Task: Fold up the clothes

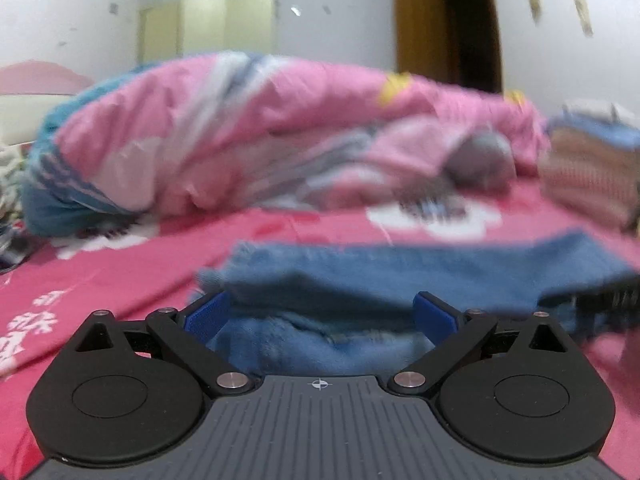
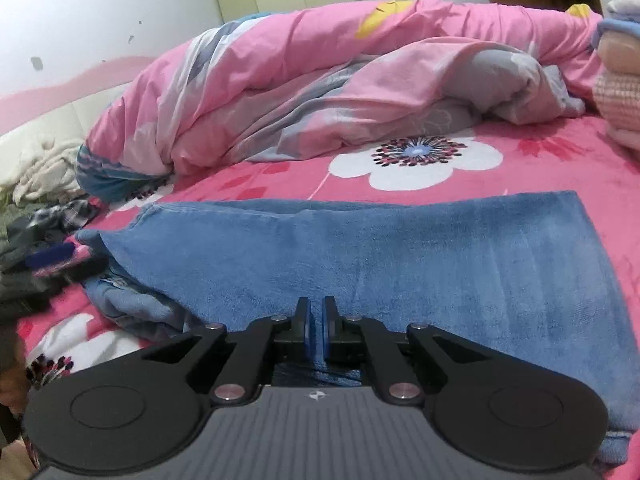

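Mid-fold, blue garment (image 2: 400, 256) on bed (image 2: 560, 152). My left gripper (image 1: 320, 312) spread over hem; right gripper (image 2: 316, 320) nearly closed, grasp unclear. Next: pinch left corner.

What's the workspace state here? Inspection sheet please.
Surface: bed sheet, pink with white flower print, on a bed.
Job's things: blue fleece garment spread flat on the sheet, left end bunched and partly folded over.
Clutter: rumpled pink quilt behind the garment; folded stack at far right; white and dark clothes pile at left.
Grippers: left tool open, fingers straddling the garment edge; right tool shut, low over the garment, grip on fabric not confirmable.
Cables: nothing seen.
Surroundings: white wall, pale wardrobe, brown wooden door. Left wrist view is motion-blurred.
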### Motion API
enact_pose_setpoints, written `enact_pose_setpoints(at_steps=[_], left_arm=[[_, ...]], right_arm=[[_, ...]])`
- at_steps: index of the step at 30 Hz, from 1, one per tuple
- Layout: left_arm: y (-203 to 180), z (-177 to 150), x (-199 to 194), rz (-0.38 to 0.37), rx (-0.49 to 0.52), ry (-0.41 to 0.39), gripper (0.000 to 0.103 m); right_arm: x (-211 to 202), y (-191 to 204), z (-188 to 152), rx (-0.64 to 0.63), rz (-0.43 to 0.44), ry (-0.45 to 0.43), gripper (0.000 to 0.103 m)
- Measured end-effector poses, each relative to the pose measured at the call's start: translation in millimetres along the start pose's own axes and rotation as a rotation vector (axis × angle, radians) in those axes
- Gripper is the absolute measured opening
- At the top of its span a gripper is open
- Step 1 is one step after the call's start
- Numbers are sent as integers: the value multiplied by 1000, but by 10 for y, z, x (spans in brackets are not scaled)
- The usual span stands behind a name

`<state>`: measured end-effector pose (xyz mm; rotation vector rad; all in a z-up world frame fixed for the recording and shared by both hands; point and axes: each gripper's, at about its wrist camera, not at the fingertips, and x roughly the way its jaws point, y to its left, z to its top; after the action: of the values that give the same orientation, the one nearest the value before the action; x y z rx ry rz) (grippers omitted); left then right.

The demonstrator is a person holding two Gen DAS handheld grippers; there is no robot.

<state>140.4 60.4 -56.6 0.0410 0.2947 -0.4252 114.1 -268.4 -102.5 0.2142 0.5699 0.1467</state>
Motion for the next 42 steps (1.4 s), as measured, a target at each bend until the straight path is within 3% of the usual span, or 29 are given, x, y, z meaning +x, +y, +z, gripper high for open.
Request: enact_pose_setpoints(at_steps=[3,5,7,9,10,14,18,19,21,23,26,28,31,38,41,42], left_arm=[[-42,139,-58,-59,-54,-99,98],[-168,222,81,-105,-61,-84,98],[-287,199,327,-146,-61,7,98],[-355,59,643,-82,-23,180,94],[-351,-3,723,-56,-5,225,92],[-282,5,600,-65,-29,181,91],[-413,-1,338,-39,109,58,98],[-461,2,279,-61,141,27,98],[-605,31,232,-175,196,0,100],[-825,24,214,-302,281,5,100],[-1200,-74,204,-382,432,16,100],[-1395,-152,269,-405,504,38,99],[-1523,-228,377,-410,549,74,98],[-1441,-242,420,-414,506,97,97],[-1441,-251,417,-416,505,101,97],[-1446,-253,413,-417,506,102,97]], right_arm=[[46,1,7,-5,-8,-4,5],[81,4,-1,-2,-7,-5,5],[90,-9,0,6,-1,-5,5],[80,-33,2,19,10,-5,4],[54,-83,22,41,25,-4,4],[-217,-434,143,194,46,-37,6],[-769,-806,300,267,91,-101,9],[-909,-843,353,228,79,-98,10],[-1100,-844,443,104,66,-74,20],[-1203,-737,480,-97,57,-20,31],[-1186,-488,376,-393,41,34,36],[-1115,-357,281,-529,45,59,36],[-955,-229,189,-633,69,86,36],[-621,-17,54,-838,94,155,34],[-578,7,26,-898,98,180,28],[-582,13,16,-914,92,178,22]])
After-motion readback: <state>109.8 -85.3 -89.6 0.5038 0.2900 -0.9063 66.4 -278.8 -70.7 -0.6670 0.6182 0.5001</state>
